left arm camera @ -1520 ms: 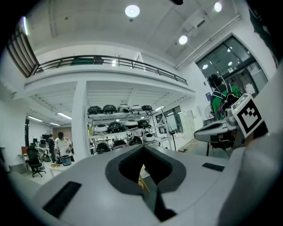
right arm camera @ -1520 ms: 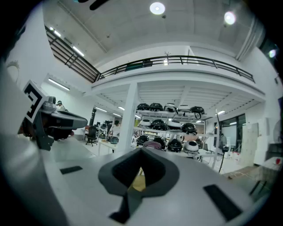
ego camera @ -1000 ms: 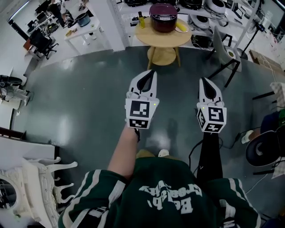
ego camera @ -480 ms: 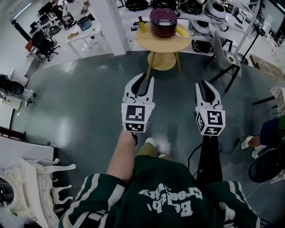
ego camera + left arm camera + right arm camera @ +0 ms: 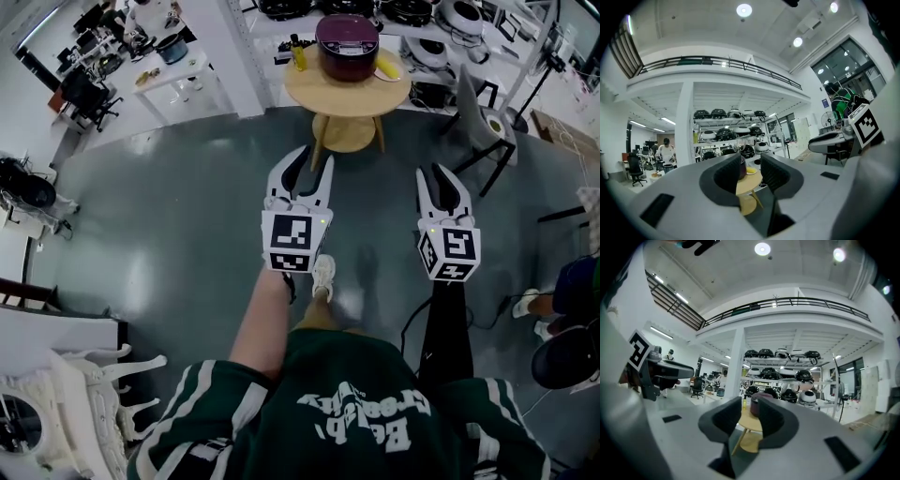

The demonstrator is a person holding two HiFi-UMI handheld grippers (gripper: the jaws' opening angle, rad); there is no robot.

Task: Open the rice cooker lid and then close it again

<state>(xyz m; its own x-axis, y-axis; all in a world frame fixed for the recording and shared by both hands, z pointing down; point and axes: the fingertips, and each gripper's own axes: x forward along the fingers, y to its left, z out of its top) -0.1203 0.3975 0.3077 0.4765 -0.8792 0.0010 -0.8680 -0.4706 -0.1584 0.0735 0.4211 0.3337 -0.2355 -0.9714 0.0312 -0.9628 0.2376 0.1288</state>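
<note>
A dark maroon rice cooker (image 5: 347,41) with its lid down stands on a round wooden table (image 5: 347,92) at the top of the head view, well ahead of both grippers. My left gripper (image 5: 308,163) and right gripper (image 5: 439,178) are held level over the grey floor, side by side, pointing at the table. Their jaws are opening, with only air between them. In the left gripper view the cooker (image 5: 741,168) and table (image 5: 749,183) show far off through the gap of the gripper (image 5: 751,171). The right gripper (image 5: 749,416) frames the cooker (image 5: 754,408) likewise.
A yellow bottle (image 5: 298,51) and a yellow item (image 5: 385,65) share the table. Shelves with several other cookers (image 5: 441,19) stand behind it. A grey chair (image 5: 474,111) is at its right, a white desk (image 5: 173,66) back left, a seated person (image 5: 574,292) far right.
Both grippers' jaws have gone from shut to partly apart. The person has stepped forward, so the grippers have moved towards the table with the cooker.
</note>
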